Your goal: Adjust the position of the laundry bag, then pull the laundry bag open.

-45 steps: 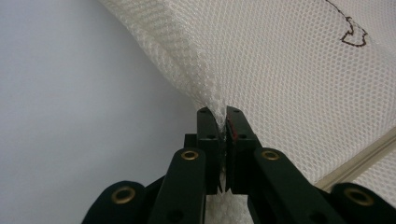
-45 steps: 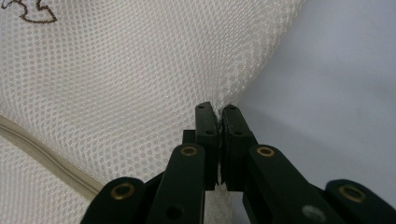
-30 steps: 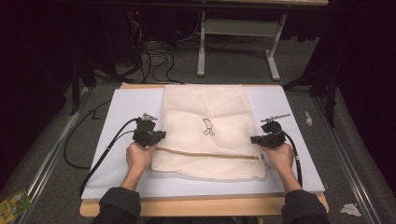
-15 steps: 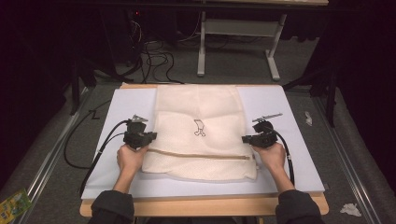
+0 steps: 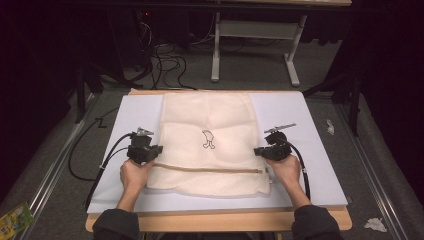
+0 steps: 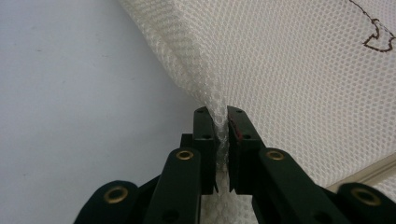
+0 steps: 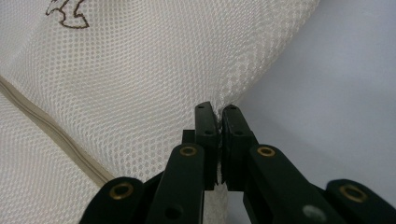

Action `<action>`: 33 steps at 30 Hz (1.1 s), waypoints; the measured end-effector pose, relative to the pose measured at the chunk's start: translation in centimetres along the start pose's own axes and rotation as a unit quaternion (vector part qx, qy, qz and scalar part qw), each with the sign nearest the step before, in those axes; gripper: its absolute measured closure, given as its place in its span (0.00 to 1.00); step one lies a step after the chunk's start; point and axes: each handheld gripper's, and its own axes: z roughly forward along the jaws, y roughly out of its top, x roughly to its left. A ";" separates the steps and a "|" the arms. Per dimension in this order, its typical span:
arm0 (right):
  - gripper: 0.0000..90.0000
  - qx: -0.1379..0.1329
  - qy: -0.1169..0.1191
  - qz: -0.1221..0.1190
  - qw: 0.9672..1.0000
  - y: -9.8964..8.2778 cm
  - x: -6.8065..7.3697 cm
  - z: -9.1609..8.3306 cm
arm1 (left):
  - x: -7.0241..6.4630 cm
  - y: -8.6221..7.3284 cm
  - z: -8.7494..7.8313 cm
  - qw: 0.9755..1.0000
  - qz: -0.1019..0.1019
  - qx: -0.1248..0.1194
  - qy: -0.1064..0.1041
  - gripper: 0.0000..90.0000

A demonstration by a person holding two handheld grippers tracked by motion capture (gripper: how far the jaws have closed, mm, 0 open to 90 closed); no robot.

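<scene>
A cream mesh laundry bag (image 5: 207, 142) lies flat on the white sheet (image 5: 310, 150) that covers the worktop, spread between the two sets of jaws, with a tan zipper (image 5: 207, 169) running across it near the person's side and a small brown embroidered figure (image 5: 208, 139) above that. The left gripper (image 5: 156, 150) pinches the bag's left edge: in the left gripper view the mesh (image 6: 289, 79) is gathered into a fold that rises straight up from between the jaws, which stand narrow with a thin slit between them and have just been easing open a little, the netting still caught there. Left of those jaws is bare white sheet; right of them the mesh slopes away, with the zipper low on the right. The right gripper (image 5: 258, 150) holds the opposite edge: its jaws are closed tight on a pinch of mesh (image 7: 140, 79), the bag spreading to the left of them, the zipper (image 7: 56, 135) crossing low on the left, and white sheet to the right.
</scene>
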 end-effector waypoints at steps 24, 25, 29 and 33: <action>0.73 -0.025 -0.021 0.005 0.999 -0.8 -0.5 0.1 | -0.3 -0.9 -0.6 0.999 0.002 -0.035 0.015 0.64; 0.73 -0.025 -0.021 0.005 0.999 -0.8 -0.5 0.1 | -0.3 -0.9 -0.6 0.999 0.002 -0.035 0.015 0.64; 0.69 -0.032 -0.027 0.007 0.999 -1.1 -0.7 -0.5 | -0.9 -1.2 -0.7 0.999 0.014 -0.040 0.008 0.61; 0.64 -0.044 -0.024 0.013 0.999 -1.7 -0.8 -1.2 | -1.7 -1.7 -0.9 0.999 0.024 -0.046 -0.002 0.58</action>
